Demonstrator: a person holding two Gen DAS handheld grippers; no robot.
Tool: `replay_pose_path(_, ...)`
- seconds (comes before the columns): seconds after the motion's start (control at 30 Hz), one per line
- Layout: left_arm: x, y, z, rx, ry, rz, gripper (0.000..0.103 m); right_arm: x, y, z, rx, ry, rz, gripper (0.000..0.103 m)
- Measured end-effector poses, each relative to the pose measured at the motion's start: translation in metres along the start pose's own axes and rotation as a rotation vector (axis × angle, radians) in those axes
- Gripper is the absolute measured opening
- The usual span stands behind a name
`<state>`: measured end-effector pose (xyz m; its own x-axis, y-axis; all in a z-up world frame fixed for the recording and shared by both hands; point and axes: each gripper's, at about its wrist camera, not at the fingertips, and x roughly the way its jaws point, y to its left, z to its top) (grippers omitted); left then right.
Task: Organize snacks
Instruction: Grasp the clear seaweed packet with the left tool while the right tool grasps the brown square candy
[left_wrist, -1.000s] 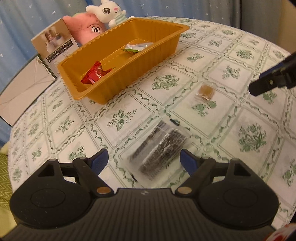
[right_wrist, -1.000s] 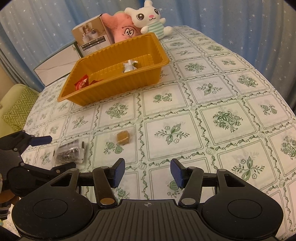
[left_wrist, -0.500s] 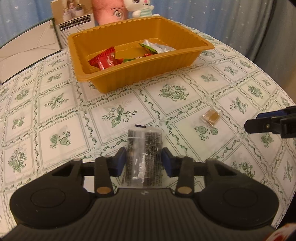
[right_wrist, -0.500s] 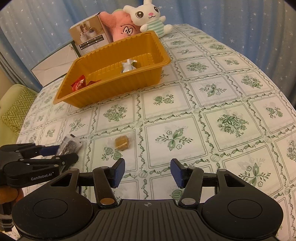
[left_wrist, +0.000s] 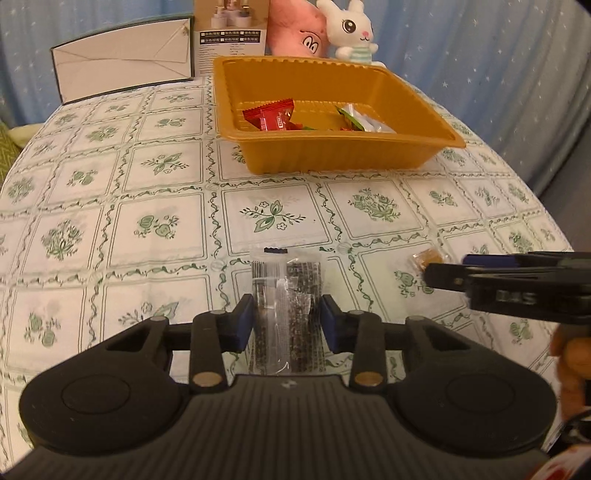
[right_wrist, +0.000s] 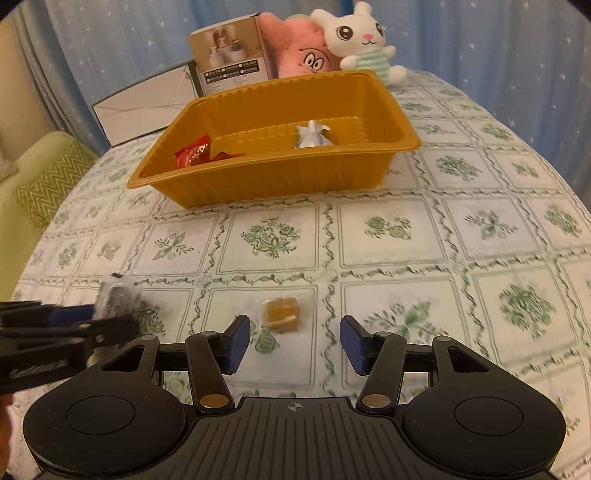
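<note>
My left gripper (left_wrist: 286, 319) is shut on a clear packet of dark seaweed snack (left_wrist: 286, 291), held just above the table. The packet also shows in the right wrist view (right_wrist: 118, 299) between the left fingers. My right gripper (right_wrist: 294, 343) is open, just short of a small brown wrapped candy (right_wrist: 282, 313) lying on the tablecloth; the candy shows in the left wrist view (left_wrist: 424, 257) too. An orange tray (left_wrist: 332, 158) stands further back with a red packet (left_wrist: 271, 118) and a silver-green packet (left_wrist: 360, 122) inside.
Behind the tray (right_wrist: 280, 177) stand a printed box (right_wrist: 231, 59), a pink plush (right_wrist: 299, 48), a white bunny plush (right_wrist: 364, 40) and a white folder (right_wrist: 144, 103). A green-patterned cushion (right_wrist: 48, 184) lies off the table's left edge.
My left gripper closed on the seaweed packet and swung to face the tray. My right gripper moved left and forward until the brown candy sits just ahead of its open fingers.
</note>
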<state>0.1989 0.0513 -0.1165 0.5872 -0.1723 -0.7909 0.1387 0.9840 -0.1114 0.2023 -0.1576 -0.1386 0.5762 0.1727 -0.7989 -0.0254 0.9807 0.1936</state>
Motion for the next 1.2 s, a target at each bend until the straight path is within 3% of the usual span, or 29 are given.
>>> replay_pose_path(0.2,-0.002,-0.003,-0.007,-0.014,0.005,-0.007,0.034,0.01,0.01,0.001,-0.04,-0.03,0.002,0.055)
replay_pose_path(0.5,-0.003,-0.003,-0.006,-0.019,-0.001,-0.012,0.034,0.017,0.031,-0.01,-0.162,-0.071,-0.086,0.054)
replay_pose_path(0.57,-0.004,-0.004,-0.006,-0.019,-0.001,-0.014,0.034,0.017,0.031,-0.01,-0.16,-0.074,-0.091,0.052)
replay_pose_path(0.63,-0.004,-0.004,-0.006,-0.019,0.001,-0.016,0.034,0.016,0.03,-0.009,-0.168,-0.075,-0.09,0.043)
replay_pose_path(0.83,-0.007,-0.007,-0.01,-0.027,0.003,-0.022,0.034,0.012,0.029,-0.01,-0.18,-0.065,-0.09,0.036)
replay_pose_path(1.2,-0.024,-0.013,-0.011,-0.037,-0.016,-0.023,0.034,-0.018,0.027,-0.017,-0.153,-0.086,-0.086,0.034)
